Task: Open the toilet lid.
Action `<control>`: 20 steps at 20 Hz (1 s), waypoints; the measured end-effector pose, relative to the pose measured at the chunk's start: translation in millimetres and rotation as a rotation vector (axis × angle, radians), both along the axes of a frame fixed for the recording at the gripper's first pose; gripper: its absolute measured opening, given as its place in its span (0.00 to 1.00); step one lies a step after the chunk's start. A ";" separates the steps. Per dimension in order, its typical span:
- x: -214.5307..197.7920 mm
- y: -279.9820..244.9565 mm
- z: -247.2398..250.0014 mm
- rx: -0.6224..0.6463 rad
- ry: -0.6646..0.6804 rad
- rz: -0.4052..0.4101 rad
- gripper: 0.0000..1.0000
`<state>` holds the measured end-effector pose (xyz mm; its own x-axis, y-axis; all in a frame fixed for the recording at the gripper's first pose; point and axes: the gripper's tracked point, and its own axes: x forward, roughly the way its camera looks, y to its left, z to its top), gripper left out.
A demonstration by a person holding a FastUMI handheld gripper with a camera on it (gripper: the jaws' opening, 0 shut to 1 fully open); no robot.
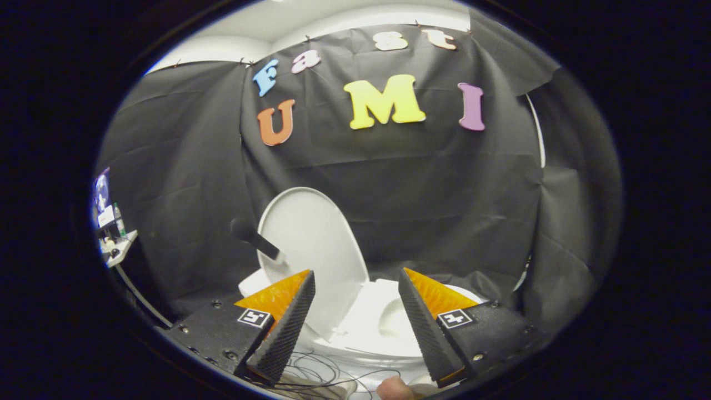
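Observation:
The white toilet lid (pixel 312 244) stands raised, nearly upright and leaning back toward the black cloth wall. Below it the white seat and bowl (pixel 383 328) lie exposed, just beyond my fingers. A short black handle (pixel 256 238) sticks out from the lid's left edge. My gripper (pixel 355 322) is open, its two fingers spread wide with nothing between them. The left fingertip (pixel 294 311) overlaps the lid's lower edge in the view; I cannot tell if it touches.
Black cloth hangs behind and on both sides of the toilet. A small shelf with devices (pixel 111 233) sits at the far left. Thin black cables (pixel 328 375) lie below the bowl, and a person's fingertip (pixel 395 388) shows near the fingers' base.

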<state>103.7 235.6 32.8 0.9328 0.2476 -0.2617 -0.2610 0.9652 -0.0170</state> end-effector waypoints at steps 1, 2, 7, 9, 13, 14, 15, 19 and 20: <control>-6.8 -15.0 -3.6 -0.003 -0.004 -0.017 0.95; -13.6 -30.2 -7.2 -0.003 -0.011 -0.041 0.95; -44.0 -95.4 -29.8 -0.057 -0.023 -0.149 0.95; -60.3 -112.9 -39.3 -0.068 -0.016 -0.162 0.95; -87.8 -146.7 -53.6 -0.063 -0.010 -0.200 0.95; -92.3 -154.1 -54.3 -0.058 -0.017 -0.215 0.95; -96.8 -159.0 -54.5 -0.048 -0.025 -0.225 0.95; -117.0 -181.5 -54.6 -0.021 -0.050 -0.237 0.95; -122.3 -184.1 -50.1 -0.015 -0.066 -0.225 0.95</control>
<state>-18.7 51.5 -17.4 0.9794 0.0280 -0.2001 -0.0371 0.9984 -0.0423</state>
